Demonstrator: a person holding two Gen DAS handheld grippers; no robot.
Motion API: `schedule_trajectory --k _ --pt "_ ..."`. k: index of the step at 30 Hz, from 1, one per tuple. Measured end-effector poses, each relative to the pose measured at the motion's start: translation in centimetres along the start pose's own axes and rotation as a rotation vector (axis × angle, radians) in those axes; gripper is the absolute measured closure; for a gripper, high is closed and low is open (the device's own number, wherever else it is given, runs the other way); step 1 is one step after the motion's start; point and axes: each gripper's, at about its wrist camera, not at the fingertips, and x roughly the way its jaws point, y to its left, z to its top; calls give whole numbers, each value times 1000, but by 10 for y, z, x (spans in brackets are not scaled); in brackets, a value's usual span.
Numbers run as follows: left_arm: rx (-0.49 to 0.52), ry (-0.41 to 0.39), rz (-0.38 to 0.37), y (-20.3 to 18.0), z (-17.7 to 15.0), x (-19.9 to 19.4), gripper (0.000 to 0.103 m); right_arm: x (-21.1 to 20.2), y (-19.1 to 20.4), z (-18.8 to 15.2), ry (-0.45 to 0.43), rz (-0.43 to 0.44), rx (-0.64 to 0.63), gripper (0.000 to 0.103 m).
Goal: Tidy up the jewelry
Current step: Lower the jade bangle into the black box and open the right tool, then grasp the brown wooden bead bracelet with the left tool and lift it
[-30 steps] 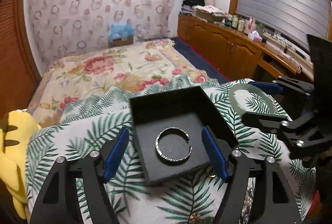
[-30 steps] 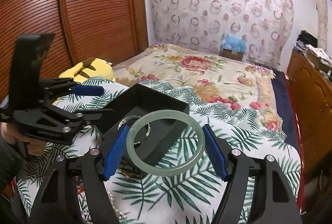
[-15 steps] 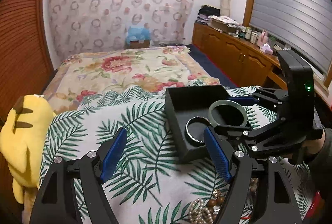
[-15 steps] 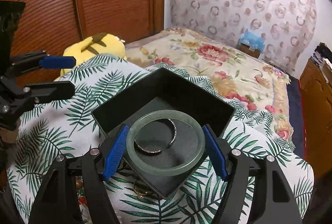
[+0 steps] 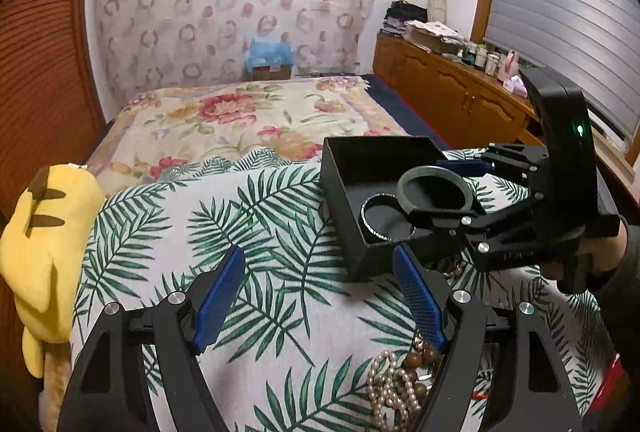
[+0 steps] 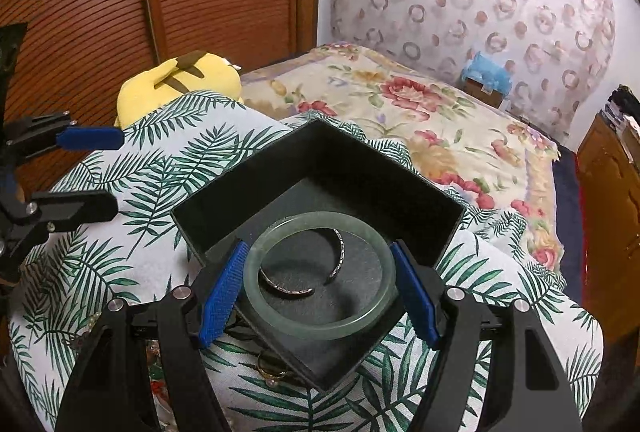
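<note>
Your right gripper holds the green bangle over the black box. Your left gripper is wide, holding nothing. A silver bracelet lies inside the box.

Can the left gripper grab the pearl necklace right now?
Probably yes. The left gripper is open and holding nothing, and the pearl necklace lies bare on the leaf cloth just beneath its right finger, with nothing covering it. The right gripper is busy at the black box.

jade bangle — pale green, closed ring, level, clamped between blue pads above box interior | box — black, open, grey liner, on palm-print cloth | silver cuff flat on liner | beads heaped near box, pearl and brown
</note>
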Motion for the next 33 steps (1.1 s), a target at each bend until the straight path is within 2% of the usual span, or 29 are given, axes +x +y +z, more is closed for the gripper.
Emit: schedule_trajectory --k 7,17,24,33 --pt "-3 -1 -1 -3 -5 -7 30 -15 -6 -4 -21 -12 12 28" --pt "2 20 -21 -12 -31 -22 30 -78 9 -35 -123 -4 97 28" --pt "21 31 -52 -28 -53 -36 30 -98 31 -66 -119 -14 120 46" --pt "28 63 -97 -50 -84 -45 30 -111 57 -110 -99 -3 162 62"
